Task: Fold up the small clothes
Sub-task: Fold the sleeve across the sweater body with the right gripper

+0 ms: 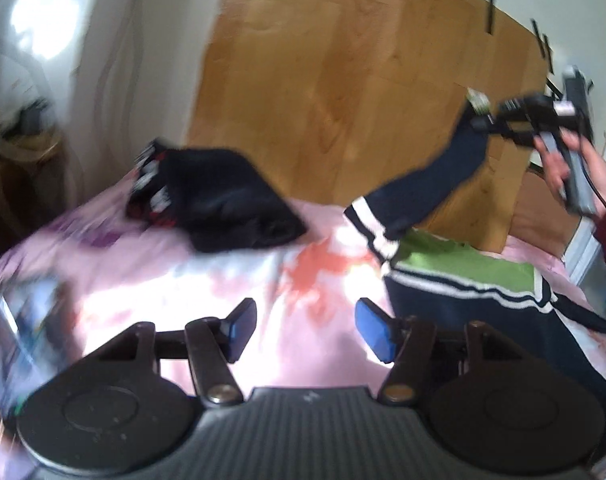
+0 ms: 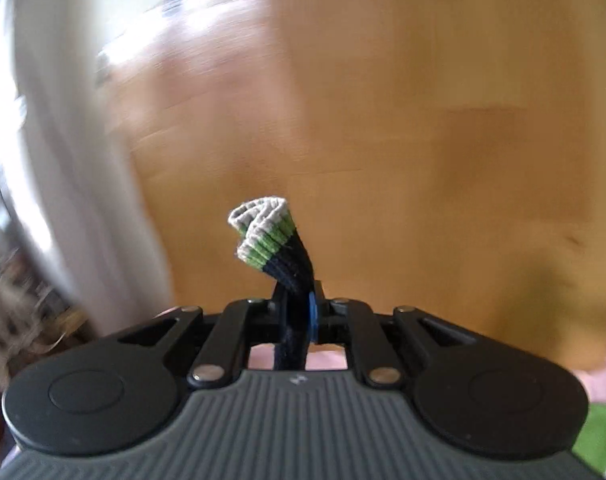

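Observation:
A navy garment with white stripes and a green panel lies on the pink bedcover at the right. Its navy sleeve is stretched up and to the right. My right gripper is shut on the sleeve's cuff, which has white and green bands, and holds it in the air. My left gripper is open and empty, low over the bedcover, just left of the garment. A folded black garment with red and white markings lies at the bed's far left.
A wooden floor lies beyond the bed. A white wall or door stands at the left. A dark patterned object lies on the bedcover at the near left. The person's hand holds the right gripper.

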Tool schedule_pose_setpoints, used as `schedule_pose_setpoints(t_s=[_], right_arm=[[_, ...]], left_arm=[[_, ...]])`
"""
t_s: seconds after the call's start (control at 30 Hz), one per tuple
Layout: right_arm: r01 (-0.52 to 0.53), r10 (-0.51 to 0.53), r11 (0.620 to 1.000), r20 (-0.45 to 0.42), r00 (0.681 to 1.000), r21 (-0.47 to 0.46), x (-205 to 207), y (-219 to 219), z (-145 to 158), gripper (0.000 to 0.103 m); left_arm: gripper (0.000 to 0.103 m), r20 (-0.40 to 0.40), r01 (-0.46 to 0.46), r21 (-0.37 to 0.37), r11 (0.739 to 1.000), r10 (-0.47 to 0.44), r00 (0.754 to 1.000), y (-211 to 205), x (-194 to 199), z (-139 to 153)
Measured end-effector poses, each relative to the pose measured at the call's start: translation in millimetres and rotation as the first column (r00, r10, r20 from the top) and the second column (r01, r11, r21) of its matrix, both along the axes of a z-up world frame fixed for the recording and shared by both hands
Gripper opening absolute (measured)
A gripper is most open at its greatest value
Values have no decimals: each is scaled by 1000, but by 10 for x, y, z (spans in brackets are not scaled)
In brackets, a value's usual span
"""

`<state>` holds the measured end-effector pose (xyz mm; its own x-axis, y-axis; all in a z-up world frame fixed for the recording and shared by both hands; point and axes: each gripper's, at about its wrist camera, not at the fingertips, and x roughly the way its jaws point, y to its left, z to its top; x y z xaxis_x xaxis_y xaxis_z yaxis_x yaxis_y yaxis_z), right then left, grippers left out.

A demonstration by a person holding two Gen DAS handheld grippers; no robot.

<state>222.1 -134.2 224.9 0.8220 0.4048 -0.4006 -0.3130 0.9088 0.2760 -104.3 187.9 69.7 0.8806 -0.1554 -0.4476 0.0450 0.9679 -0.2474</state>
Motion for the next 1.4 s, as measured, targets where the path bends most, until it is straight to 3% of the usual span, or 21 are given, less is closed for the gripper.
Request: schedule_pose_setpoints(t_s=[0.2, 0.37, 0.5, 0.53, 0.6, 0.7, 0.77, 0.83, 0.9, 1.0, 1.03, 1.1, 1.17, 1.2, 1.27, 1.4], right_arm=[[116, -102, 986, -122, 987, 119, -16, -1058, -642, 13], [199, -160, 957, -187, 969, 213, -129, -1555, -1248, 14], [282, -232, 938, -240, 943, 201, -206, -1713, -1576, 29], [300, -251, 937, -253, 934, 178, -204, -1769, -1643, 29], [315, -267, 938, -277, 923, 145, -208, -1836, -1719, 29], [316, -263, 935, -286, 921, 159, -303, -1923, -1807, 27], [292, -244, 946, -287, 926, 138, -298, -1905, -1825, 13], [286, -250, 948, -229, 941, 141, -353, -1877, -1791, 12], [256, -237, 944, -114, 965, 206, -461, -1871, -1674, 12], [271, -263, 947, -69, 962, 171, -498, -1825, -1647, 14], [279, -267, 955, -115, 957, 100, -440, -1781, -1725, 17], [313, -309, 950, -205, 929, -14, -373, -1740, -1899, 19], [314, -299, 949, -230, 926, 33, -388, -1808, -1896, 22], [324, -307, 944, -204, 930, 59, -439, -1841, -1845, 35], [363, -353, 931, -159, 922, 36, -520, -1844, -1770, 46], [347, -338, 936, -136, 931, 52, -607, -1813, -1731, 45]], left_arm=[[61, -13, 124, 26, 992, -124, 992, -488, 1098, 141], [61, -111, 180, 55, 982, -173, 979, -988, 2118, -47], [58, -189, 185, 103, 977, -163, 968, -1302, 2680, -309], [55, -213, 183, 111, 977, -156, 964, -1361, 2777, -377], [33, -258, 180, 110, 978, -147, 955, -1429, 2921, -516], [9, -214, 157, 120, 980, -129, 968, -1453, 2887, -538], [9, -160, 128, 133, 983, -106, 981, -1459, 2780, -502], [9, -92, 98, 115, 989, -87, 992, -1420, 2718, -443], [9, -74, 69, 122, 990, -60, 995, -1421, 2659, -440], [13, -147, 66, 186, 980, -39, 988, -1488, 2737, -572], [17, -192, 68, 181, 981, -33, 981, -1479, 2789, -601], [27, -189, 48, 149, 988, -19, 982, -1401, 2769, -569], [36, -186, 26, 150, 988, 2, 983, -1339, 2715, -540], [36, -180, 19, 143, 989, 7, 984, -1314, 2678, -520], [36, -166, 12, 120, 993, 9, 986, -1307, 2578, -443], [40, -122, 51, 109, 993, -37, 992, -1439, 2385, -322]])
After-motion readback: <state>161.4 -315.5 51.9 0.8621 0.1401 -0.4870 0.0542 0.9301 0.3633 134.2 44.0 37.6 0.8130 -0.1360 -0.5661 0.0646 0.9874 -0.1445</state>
